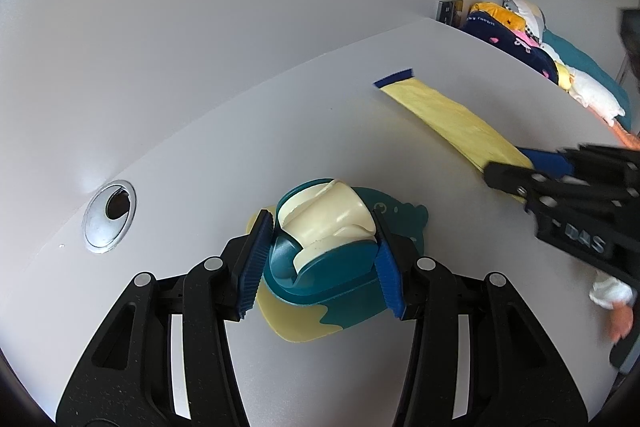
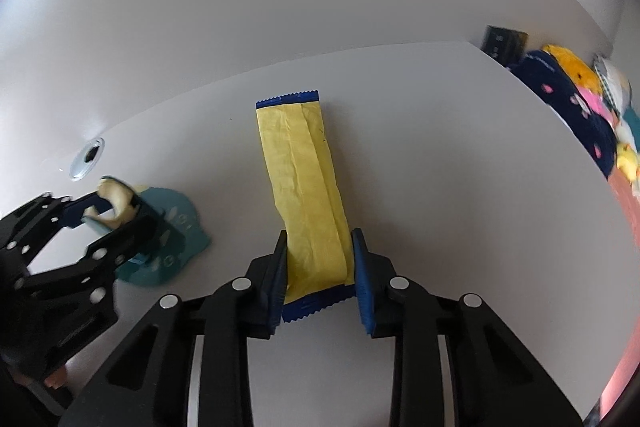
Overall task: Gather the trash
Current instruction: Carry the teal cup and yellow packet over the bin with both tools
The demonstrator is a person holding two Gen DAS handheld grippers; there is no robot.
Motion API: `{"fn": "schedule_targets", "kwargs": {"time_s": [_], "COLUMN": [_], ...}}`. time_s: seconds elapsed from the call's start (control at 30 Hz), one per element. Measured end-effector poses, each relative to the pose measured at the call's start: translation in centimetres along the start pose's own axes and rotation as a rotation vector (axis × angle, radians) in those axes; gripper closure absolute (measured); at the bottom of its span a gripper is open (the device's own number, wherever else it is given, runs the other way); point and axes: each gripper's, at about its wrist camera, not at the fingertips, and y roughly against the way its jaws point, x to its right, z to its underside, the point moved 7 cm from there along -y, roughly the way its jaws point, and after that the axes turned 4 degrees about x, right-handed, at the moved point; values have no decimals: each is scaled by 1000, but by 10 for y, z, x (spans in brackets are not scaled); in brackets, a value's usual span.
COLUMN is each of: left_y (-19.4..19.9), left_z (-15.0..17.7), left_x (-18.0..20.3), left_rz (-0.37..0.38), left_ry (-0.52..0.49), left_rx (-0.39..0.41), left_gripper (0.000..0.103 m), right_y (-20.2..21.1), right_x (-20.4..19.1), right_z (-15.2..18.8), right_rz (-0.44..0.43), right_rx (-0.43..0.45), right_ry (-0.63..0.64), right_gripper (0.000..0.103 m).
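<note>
A teal and cream plastic package (image 1: 324, 247) with a cream insert lies on the grey table (image 1: 280, 131). My left gripper (image 1: 320, 259) has its blue pads against both sides of it. A long yellow wrapper with blue ends (image 2: 308, 195) lies flat on the table. My right gripper (image 2: 320, 279) straddles its near end, the pads close beside its edges with a slight gap on the right. The wrapper (image 1: 452, 123) and right gripper (image 1: 520, 179) also show in the left wrist view; the package (image 2: 160, 227) and left gripper (image 2: 112, 215) show in the right wrist view.
A metal cable grommet (image 1: 109, 215) sits in the table at the left, near the grey wall. Beyond the table's right edge lie plush toys and cushions (image 1: 520, 35). A dark box (image 2: 504, 41) stands at the far corner.
</note>
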Motion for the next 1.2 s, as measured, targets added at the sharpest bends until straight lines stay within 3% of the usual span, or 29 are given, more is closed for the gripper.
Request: {"fn": "schedule_targets", "kwargs": {"time_s": [0.33,0.67,1.2], "left_y": [14,38,76], "left_z": [0,10,28], "left_x": [13,58,114], "left_rz": [30,97,143], "left_ry": [-10,-46,-104], "left_rx": [18,25,49], "left_gripper": [55,55,55], "right_y": [50,95,150], "right_x": [18,41,63], "right_z": [27,58,110], "right_rz": [16,32,66], "right_rx": [62,101,144], "right_ry": [-72,-137,-217], "right_gripper": [72,72,72]}}
